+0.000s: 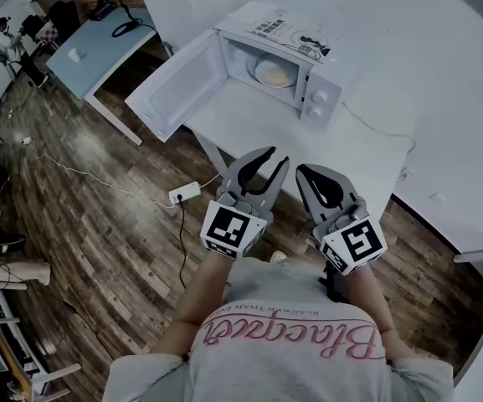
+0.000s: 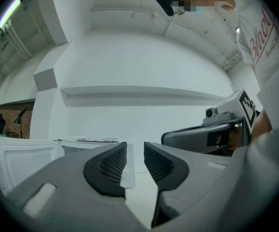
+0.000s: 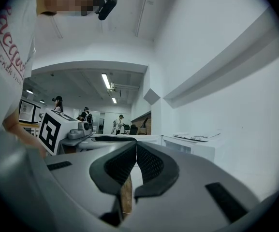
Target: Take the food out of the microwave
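Note:
The white microwave [image 1: 287,53] stands on the white table [image 1: 325,149] with its door [image 1: 174,82] swung wide to the left. Inside lies a pale plate of food [image 1: 275,74]. Both grippers hover side by side at the table's near edge, pointing level toward the microwave and well short of it. My left gripper [image 1: 276,159] [image 2: 135,153] is open by a narrow gap with nothing in it. My right gripper [image 1: 302,171] [image 3: 135,149] is shut and empty, its tips touching. The microwave's top [image 2: 88,140] shows low in the left gripper view.
A power strip [image 1: 184,193] with its cable lies on the wooden floor left of the table. A blue-grey desk [image 1: 99,44] stands at the back left, with people standing beyond it. A white wall runs behind the microwave.

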Action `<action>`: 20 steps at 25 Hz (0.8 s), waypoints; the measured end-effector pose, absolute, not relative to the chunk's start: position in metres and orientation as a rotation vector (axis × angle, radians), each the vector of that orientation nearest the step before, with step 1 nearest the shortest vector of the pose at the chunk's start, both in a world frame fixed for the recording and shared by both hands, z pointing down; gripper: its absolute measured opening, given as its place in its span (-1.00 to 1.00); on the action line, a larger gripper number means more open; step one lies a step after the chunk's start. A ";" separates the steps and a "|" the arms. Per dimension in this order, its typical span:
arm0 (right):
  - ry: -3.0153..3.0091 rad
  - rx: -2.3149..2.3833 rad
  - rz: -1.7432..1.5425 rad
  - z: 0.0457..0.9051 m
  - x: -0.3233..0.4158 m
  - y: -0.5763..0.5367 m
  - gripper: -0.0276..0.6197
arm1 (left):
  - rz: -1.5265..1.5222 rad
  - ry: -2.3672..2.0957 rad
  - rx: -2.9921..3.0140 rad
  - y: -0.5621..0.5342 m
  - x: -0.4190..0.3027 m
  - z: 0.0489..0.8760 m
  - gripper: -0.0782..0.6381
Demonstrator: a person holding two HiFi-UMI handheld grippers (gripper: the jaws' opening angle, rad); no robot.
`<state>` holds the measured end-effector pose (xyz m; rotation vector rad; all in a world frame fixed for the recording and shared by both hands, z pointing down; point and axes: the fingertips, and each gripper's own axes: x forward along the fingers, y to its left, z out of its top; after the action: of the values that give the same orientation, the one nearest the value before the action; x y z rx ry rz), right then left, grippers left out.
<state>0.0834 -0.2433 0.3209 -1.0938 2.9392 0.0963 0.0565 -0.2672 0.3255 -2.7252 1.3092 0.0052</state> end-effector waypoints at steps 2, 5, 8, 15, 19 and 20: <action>2.944 -1.086 0.092 0.323 0.087 -0.255 -0.88 | 0.014 1.321 -2.728 -0.280 0.059 0.327 -0.44; 2.941 -1.082 0.075 0.325 0.090 -0.274 -0.88 | 0.055 1.349 -2.733 -0.299 0.061 0.327 -0.19; 2.942 -1.079 0.059 0.328 0.090 -0.290 -0.88 | 0.096 1.373 -2.735 -0.315 0.056 0.328 -0.10; 2.956 -1.102 0.014 0.338 0.084 -0.328 -0.88 | 0.151 1.399 -2.867 -0.360 0.040 0.342 -0.10; 2.951 -1.136 -0.016 0.345 0.080 -0.358 -0.88 | 0.158 1.431 -2.924 -0.399 0.029 0.352 -0.10; 2.947 -1.147 -0.027 0.347 0.078 -0.367 -0.88 | 0.157 1.439 -2.934 -0.408 0.026 0.354 -0.10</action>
<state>0.0782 -0.3667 0.3469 -1.1467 2.9470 -0.0269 0.0257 -0.4082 0.3542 -2.9345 1.4386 0.1567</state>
